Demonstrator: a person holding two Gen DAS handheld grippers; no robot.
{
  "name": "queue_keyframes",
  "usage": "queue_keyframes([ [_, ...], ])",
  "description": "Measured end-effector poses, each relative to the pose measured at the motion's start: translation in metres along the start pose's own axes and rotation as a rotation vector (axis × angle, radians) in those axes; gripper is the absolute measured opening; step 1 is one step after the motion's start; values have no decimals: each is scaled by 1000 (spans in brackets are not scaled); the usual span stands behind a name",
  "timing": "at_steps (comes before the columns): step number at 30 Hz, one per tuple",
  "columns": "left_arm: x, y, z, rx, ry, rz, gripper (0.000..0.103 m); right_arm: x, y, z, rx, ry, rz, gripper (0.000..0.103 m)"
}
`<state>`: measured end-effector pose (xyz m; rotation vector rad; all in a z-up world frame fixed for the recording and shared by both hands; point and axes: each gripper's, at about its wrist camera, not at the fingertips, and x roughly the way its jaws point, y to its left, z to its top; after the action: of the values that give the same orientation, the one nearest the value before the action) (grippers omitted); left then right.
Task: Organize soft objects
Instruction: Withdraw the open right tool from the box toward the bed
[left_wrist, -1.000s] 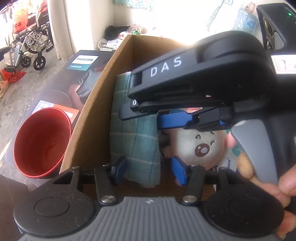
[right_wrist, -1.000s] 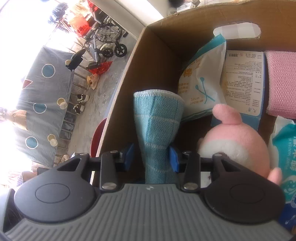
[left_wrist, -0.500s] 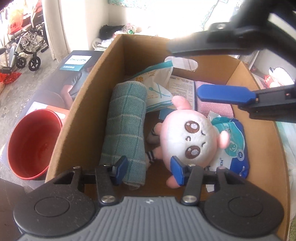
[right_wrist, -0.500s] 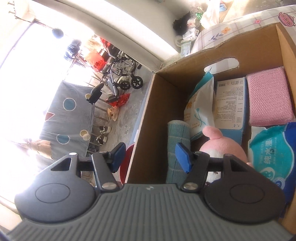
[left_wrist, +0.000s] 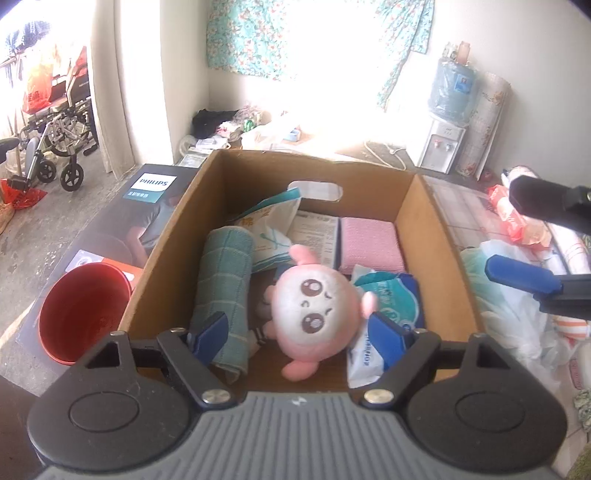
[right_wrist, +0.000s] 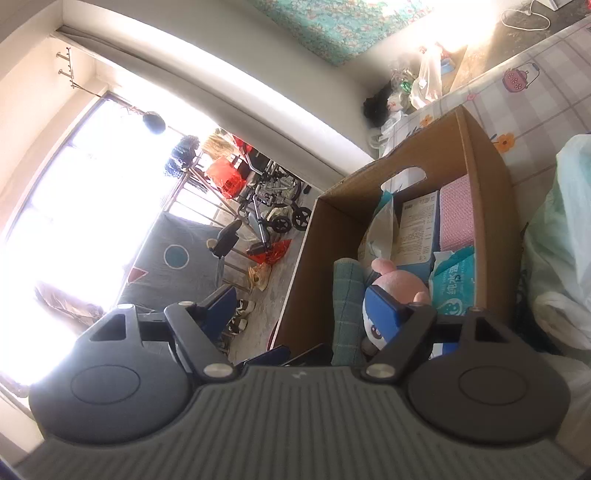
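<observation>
An open cardboard box (left_wrist: 424, 221) holds a rolled teal towel (left_wrist: 225, 273) along its left wall. Beside the towel lie a pink plush toy (left_wrist: 314, 306), a blue wet-wipes pack (left_wrist: 388, 295), a folded pink cloth (left_wrist: 369, 243) and a white pouch (left_wrist: 269, 229). My left gripper (left_wrist: 297, 332) hovers over the box's near edge, jaws opening; the plush lies below and no pad touches it. My right gripper (left_wrist: 517, 236) is outside the box to the right. In its own view the right gripper (right_wrist: 301, 308) has its jaws opening and empty, with the towel (right_wrist: 347, 295) and plush (right_wrist: 399, 280) beyond.
A red bucket (left_wrist: 81, 310) and a dark Philips carton (left_wrist: 147, 192) sit left of the box. Plastic bags (left_wrist: 517, 314) pile up on its right, on a patterned cloth (right_wrist: 535, 92). A wheelchair (left_wrist: 59, 144) and a water dispenser (left_wrist: 447, 144) stand farther off.
The right gripper let go of the teal towel and drew up and out of the box to the right. The left gripper rose and backed off, and its jaws spread wide.
</observation>
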<state>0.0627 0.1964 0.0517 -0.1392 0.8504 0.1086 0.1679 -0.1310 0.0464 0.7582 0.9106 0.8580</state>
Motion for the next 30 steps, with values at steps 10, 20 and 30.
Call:
queue_keyframes([
  [10, -21, -103, -21, 126, -59, -198, 88, -159, -34, -24, -38, -217, -113, 82],
  [20, -13, -201, -64, 290, -48, -378, 88, -287, -101, -67, 71, -411, -283, 84],
  [30, 13, -284, -99, 453, -69, -452, 80, -310, -154, -63, 167, -425, -354, 83],
])
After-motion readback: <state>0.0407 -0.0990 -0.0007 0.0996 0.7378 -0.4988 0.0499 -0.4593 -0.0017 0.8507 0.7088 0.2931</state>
